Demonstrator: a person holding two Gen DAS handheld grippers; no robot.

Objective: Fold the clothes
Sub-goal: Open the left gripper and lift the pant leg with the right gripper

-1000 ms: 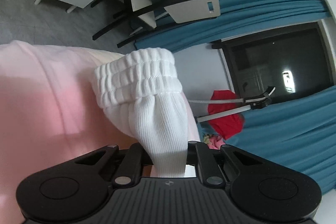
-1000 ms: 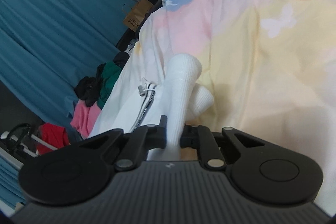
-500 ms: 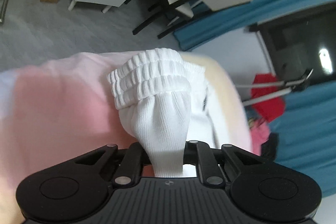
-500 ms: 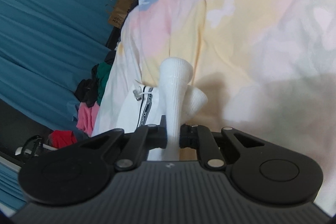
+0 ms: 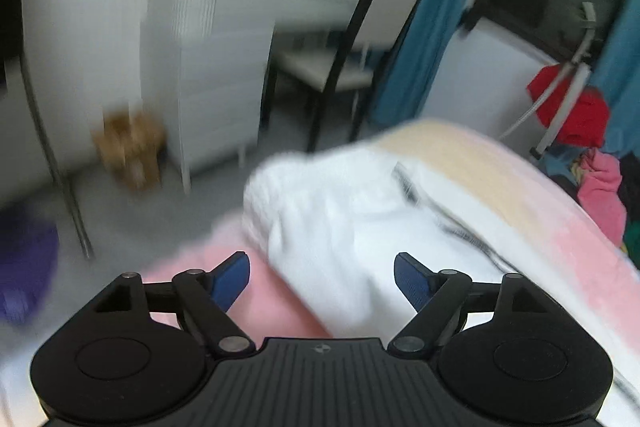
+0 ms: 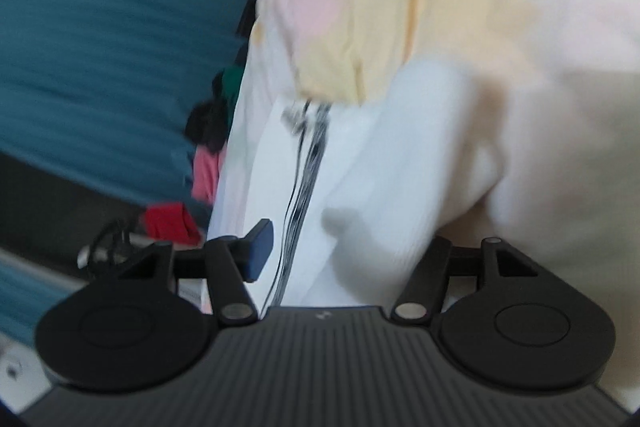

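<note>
Both tongs gape – left tongs [image 5: 322, 277], right tongs [image 6: 340, 247] – white sock [image 5: 320, 227] between.

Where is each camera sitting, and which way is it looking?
Left wrist: on the left gripper, open, looking over the white sock on the bed toward a chair and drawers.
Right wrist: on the right gripper, open, looking along the bed toward blue curtains.
Both see the sock, the bed and the red cloth.

Both wrist cameras sit low and close over the pastel bedspread [image 5: 500, 167]. The left faces the white dresser [image 5: 216, 75]; the right faces the teal curtain [image 6: 100, 47]. Both share the white garment [image 5: 340, 211] [image 6: 360, 155].
</note>
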